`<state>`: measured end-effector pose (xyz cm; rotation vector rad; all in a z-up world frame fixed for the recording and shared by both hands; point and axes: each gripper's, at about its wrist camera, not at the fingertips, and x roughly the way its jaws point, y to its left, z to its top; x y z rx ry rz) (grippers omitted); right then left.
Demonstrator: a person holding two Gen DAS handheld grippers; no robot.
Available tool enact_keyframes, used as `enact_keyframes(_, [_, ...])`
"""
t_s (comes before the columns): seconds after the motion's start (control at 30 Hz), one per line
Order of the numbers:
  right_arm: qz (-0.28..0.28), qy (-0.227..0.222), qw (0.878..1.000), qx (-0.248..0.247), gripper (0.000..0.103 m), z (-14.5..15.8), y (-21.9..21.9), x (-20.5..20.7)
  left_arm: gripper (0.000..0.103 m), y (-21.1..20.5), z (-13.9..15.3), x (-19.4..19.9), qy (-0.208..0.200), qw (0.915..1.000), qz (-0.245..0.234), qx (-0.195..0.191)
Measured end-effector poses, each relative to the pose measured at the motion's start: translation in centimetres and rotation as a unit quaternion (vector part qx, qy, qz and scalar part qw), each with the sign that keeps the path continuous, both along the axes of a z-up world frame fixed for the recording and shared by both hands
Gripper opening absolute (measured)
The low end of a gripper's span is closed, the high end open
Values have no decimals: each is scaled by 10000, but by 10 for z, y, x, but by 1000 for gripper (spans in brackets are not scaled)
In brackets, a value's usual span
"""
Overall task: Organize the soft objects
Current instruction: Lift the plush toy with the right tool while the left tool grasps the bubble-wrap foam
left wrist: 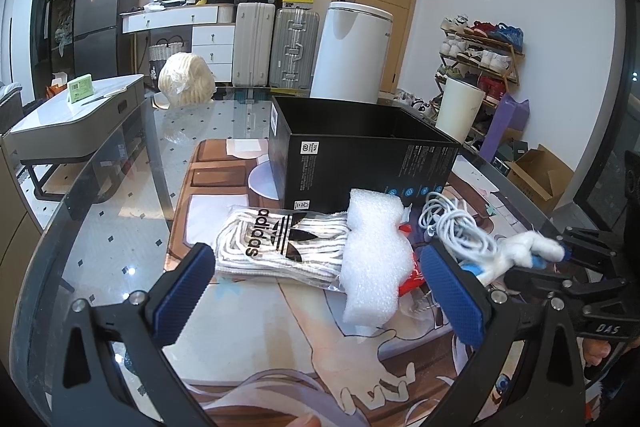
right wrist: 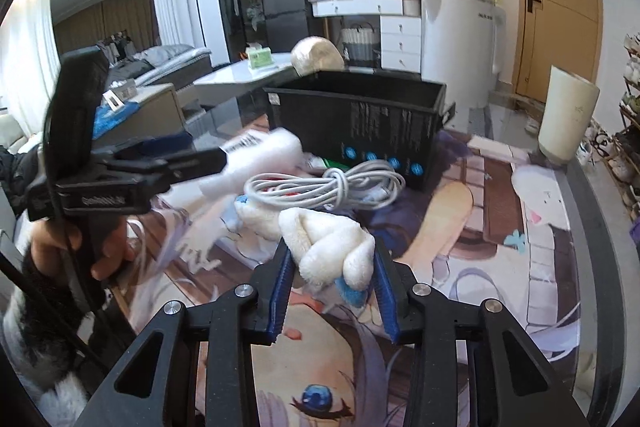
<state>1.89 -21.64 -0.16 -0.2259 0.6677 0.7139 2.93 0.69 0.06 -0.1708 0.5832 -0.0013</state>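
My right gripper (right wrist: 334,287) is shut on a white plush toy (right wrist: 332,247) with blue trim and holds it just above the printed mat (right wrist: 472,247). In the left wrist view the toy (left wrist: 528,247) hangs from that gripper (left wrist: 560,253) at the right. My left gripper (left wrist: 320,293) is open and low over the mat. A pack of white Adidas socks (left wrist: 276,243) and a white foam piece (left wrist: 376,255) lie just ahead between its fingers. A coiled white cable (right wrist: 328,187) lies in front of the open black box (left wrist: 360,155).
A red packet (left wrist: 412,279) lies under the foam. A white cylinder (right wrist: 568,115) stands at the glass table's far right edge. Beyond the table are a cream bundle (left wrist: 184,79), suitcases (left wrist: 272,43) and a shoe rack (left wrist: 480,55). A hand (right wrist: 108,259) holds the left gripper.
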Motion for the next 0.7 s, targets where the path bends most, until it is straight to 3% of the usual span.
enact_keyframes(0.33, [-93,-463,9970,611,37,28,-13,-9,103,-1,0,0,14,10000,2,-14])
enact_keyframes(0.7, [-243,-431,9967,637,37,28,-17,-6,102,-6,-3,6,244,9996,42,108])
